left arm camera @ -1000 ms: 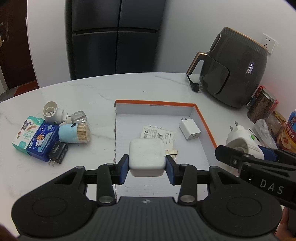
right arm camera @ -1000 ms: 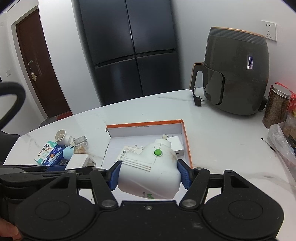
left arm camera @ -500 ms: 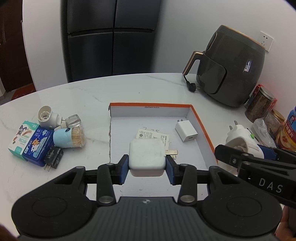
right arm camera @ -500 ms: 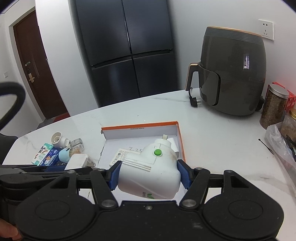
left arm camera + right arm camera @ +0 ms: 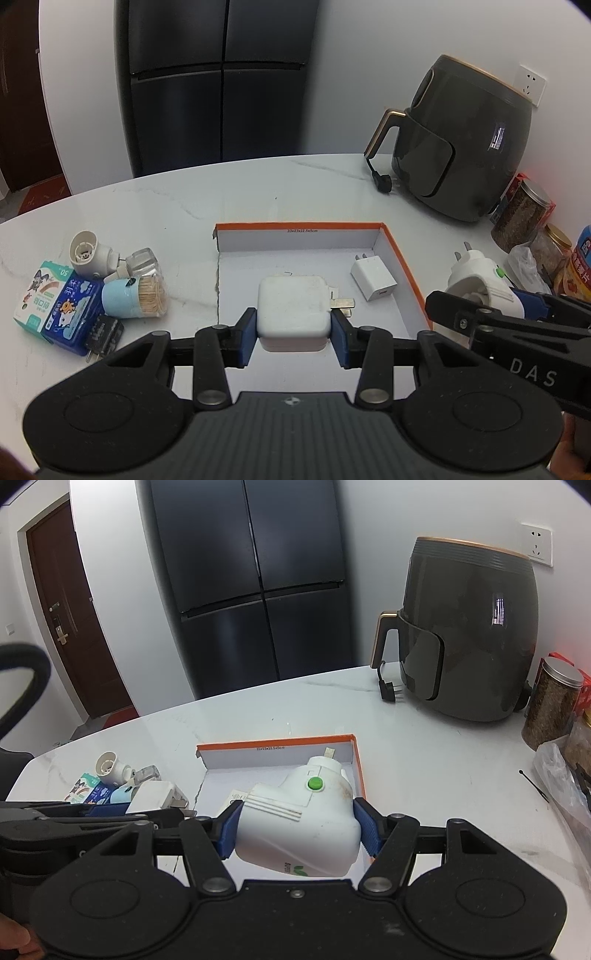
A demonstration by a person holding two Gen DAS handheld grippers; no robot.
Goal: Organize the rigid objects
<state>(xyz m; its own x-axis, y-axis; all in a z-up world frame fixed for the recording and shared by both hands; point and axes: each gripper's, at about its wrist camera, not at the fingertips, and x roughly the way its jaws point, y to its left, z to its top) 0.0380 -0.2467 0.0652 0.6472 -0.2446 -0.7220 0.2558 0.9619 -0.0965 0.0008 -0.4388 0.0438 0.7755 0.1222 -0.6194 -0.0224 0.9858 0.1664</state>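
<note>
My left gripper (image 5: 293,332) is shut on a square white charger (image 5: 292,312) whose metal prongs stick out to the right. It hangs over the open white box with the orange rim (image 5: 402,251). A small white adapter (image 5: 373,278) lies inside that box. My right gripper (image 5: 297,829) is shut on a white plug-in device with a green button (image 5: 303,819), held over the box's (image 5: 277,743) right front part. The same device (image 5: 476,278) shows at the right in the left wrist view, and the charger (image 5: 155,794) at the left in the right wrist view.
Left of the box lie a white plug-in unit (image 5: 90,253), a blue toothpick holder (image 5: 133,297), small printed boxes (image 5: 55,299) and a black plug (image 5: 103,334). A dark air fryer (image 5: 461,147) stands at the back right, with jars (image 5: 521,216) and a plastic bag beside it.
Both views have drifted slightly, so the box and table items sit a little lower and further left in the picture. Both grips are unchanged.
</note>
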